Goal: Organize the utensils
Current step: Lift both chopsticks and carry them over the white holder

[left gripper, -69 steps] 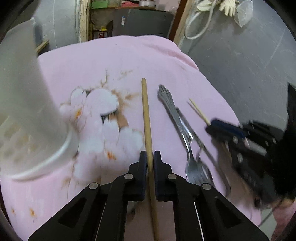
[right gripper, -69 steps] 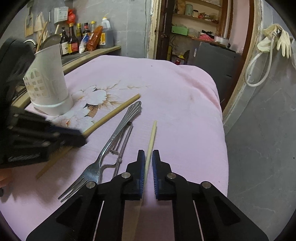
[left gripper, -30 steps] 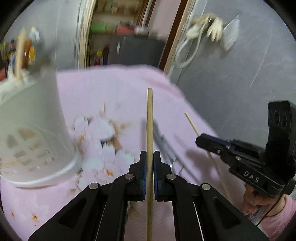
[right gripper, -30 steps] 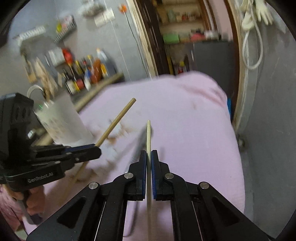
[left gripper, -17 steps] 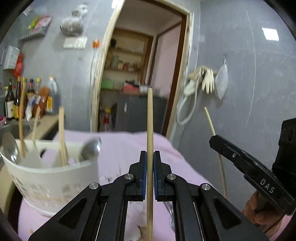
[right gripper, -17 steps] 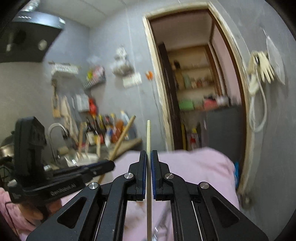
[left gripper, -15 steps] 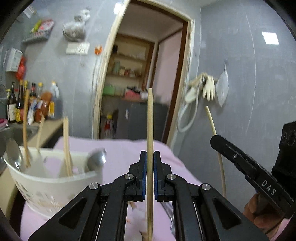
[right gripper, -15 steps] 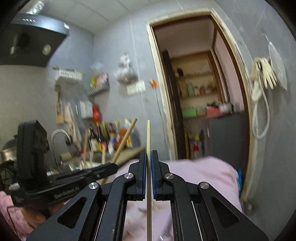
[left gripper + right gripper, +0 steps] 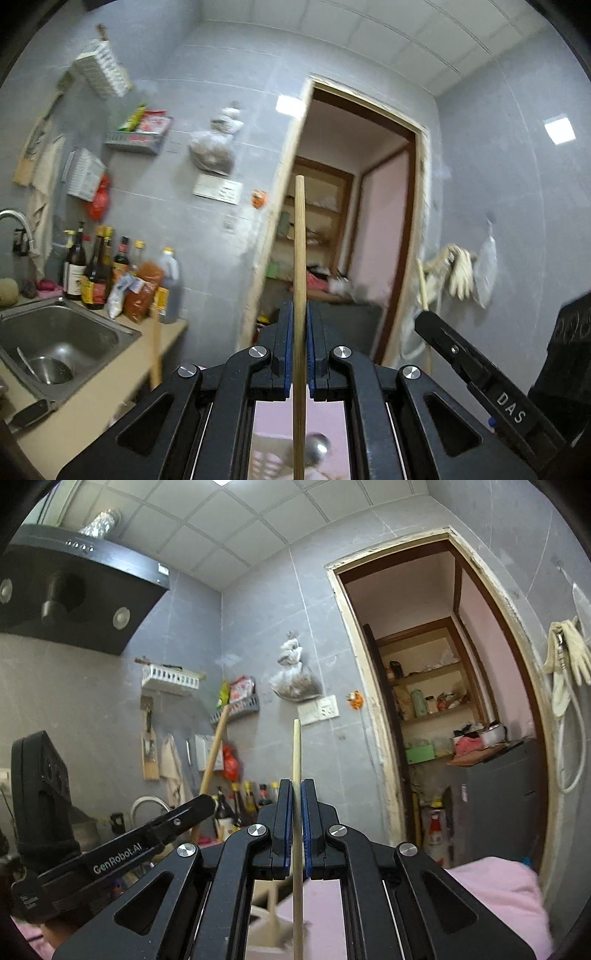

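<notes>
My left gripper (image 9: pixel 297 314) is shut on a brown wooden chopstick (image 9: pixel 299 266) that stands upright, tip toward the ceiling. My right gripper (image 9: pixel 296 790) is shut on a paler chopstick (image 9: pixel 296 753), also upright. Each gripper shows in the other's view: the right one (image 9: pixel 421 314) at the right with its pale stick, the left one (image 9: pixel 210 801) at the left with its brown stick (image 9: pixel 216 746). Between the left fingers at the bottom I see blurred white holder slats and a spoon bowl (image 9: pixel 316 445). A white holder wall (image 9: pixel 271 919) shows low in the right wrist view.
A steel sink (image 9: pixel 48 339) and a row of sauce bottles (image 9: pixel 110 280) lie at the left on a beige counter. A doorway with shelves (image 9: pixel 443 709) is ahead. A range hood (image 9: pixel 74 590) hangs upper left. The pink cloth (image 9: pixel 498 893) lies below right.
Both grippers have lifted their chopsticks off the pink cloth and tilted them up to vertical. The views swung from the table up to the walls and ceiling; the holder dropped low in view.
</notes>
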{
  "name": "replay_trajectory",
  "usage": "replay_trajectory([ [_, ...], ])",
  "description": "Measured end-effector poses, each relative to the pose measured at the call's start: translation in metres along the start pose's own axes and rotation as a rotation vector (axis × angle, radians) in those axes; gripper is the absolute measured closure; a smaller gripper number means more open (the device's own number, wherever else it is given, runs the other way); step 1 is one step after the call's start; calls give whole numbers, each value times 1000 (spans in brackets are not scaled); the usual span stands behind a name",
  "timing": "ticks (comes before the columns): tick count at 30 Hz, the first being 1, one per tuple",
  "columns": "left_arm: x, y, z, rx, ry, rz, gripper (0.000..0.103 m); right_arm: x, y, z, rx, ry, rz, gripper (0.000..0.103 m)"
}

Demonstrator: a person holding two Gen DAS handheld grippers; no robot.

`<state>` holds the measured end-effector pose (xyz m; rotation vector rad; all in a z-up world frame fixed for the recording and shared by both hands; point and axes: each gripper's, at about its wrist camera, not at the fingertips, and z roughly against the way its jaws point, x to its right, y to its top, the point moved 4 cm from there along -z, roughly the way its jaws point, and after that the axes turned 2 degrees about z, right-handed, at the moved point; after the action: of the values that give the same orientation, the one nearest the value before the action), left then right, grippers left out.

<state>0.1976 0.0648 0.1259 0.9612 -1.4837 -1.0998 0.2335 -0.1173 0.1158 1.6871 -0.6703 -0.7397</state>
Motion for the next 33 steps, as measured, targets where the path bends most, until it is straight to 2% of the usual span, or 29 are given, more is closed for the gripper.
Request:
replay_trajectory([
  [6,-68,20,-6,68,95,93,99,-7,0,-22,60,28,-72,100],
  [13,-115,14,-12,81,166,171,99,2,-12,-51,64,-18,-136,100],
  [20,-131,0,-15,88,224,223,99,6,-31,-60,69,-100,-133,100],
  [33,-127,-10,-20,98,226,231,99,-5,-46,-67,74,-110,-105,100],
])
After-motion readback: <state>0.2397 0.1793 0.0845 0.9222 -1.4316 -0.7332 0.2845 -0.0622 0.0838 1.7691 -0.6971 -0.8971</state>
